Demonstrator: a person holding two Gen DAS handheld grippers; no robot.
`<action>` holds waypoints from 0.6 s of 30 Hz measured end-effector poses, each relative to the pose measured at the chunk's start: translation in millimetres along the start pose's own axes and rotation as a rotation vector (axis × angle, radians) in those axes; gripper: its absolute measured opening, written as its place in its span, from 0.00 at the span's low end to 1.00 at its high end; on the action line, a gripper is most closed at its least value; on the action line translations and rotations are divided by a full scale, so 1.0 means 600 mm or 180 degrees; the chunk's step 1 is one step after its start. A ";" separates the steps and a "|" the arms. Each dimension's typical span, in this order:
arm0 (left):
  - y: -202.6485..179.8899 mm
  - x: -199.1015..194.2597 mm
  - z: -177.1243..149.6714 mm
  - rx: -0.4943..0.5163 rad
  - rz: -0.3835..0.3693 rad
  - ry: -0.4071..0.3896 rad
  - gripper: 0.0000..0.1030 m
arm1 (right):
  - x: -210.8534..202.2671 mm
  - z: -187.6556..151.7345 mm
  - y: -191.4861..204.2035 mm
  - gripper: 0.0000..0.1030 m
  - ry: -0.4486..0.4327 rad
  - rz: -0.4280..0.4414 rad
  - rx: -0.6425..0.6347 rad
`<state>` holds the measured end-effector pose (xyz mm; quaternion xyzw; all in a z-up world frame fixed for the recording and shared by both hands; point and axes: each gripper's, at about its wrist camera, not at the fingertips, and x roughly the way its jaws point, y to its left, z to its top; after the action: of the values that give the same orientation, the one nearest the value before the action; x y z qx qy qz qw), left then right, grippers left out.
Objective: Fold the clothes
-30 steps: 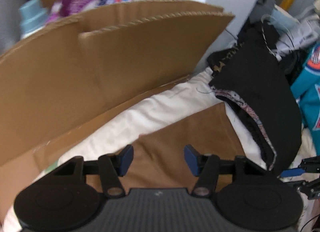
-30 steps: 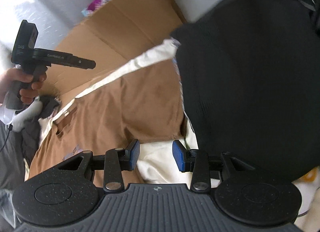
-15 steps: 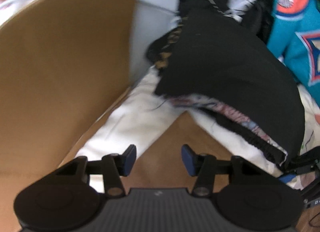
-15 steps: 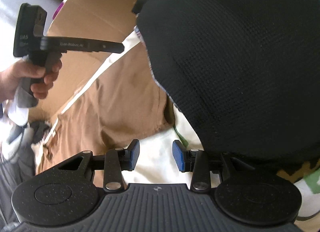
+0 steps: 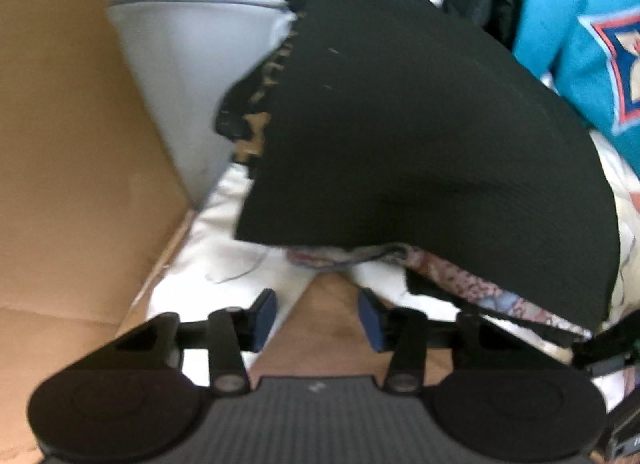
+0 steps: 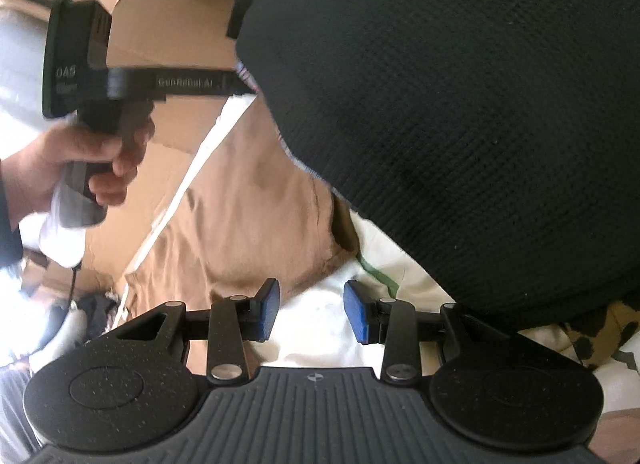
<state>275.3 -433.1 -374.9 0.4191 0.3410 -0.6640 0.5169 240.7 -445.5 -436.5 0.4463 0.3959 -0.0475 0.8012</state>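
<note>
The only writing that can be read stands on the left gripper (image 6: 240, 84), seen in the right wrist view at the far left, held in a hand (image 6: 72, 168). Along its black arm runs pale lettering that looks like "GenRobot.AI", though blur makes some letters uncertain. On the black block at its rear end stands "DAS", with a second line under it too blurred to read. The teal jersey (image 5: 576, 44) at the far right of the left wrist view bears an orange, white and blue crest with no legible letters.

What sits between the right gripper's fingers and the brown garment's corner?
Right wrist view: only bare white sheet between the right gripper and the brown garment; nothing between the pads.
</note>
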 end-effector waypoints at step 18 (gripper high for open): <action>0.023 0.010 -0.005 0.0019 -0.0116 0.0041 0.27 | 0.022 0.015 -0.002 0.29 -0.0062 -0.0113 0.0370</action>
<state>288.6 -436.0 -381.6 0.4186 0.3499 -0.6717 0.5012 254.6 -449.2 -443.5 0.4844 0.3925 -0.0889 0.7768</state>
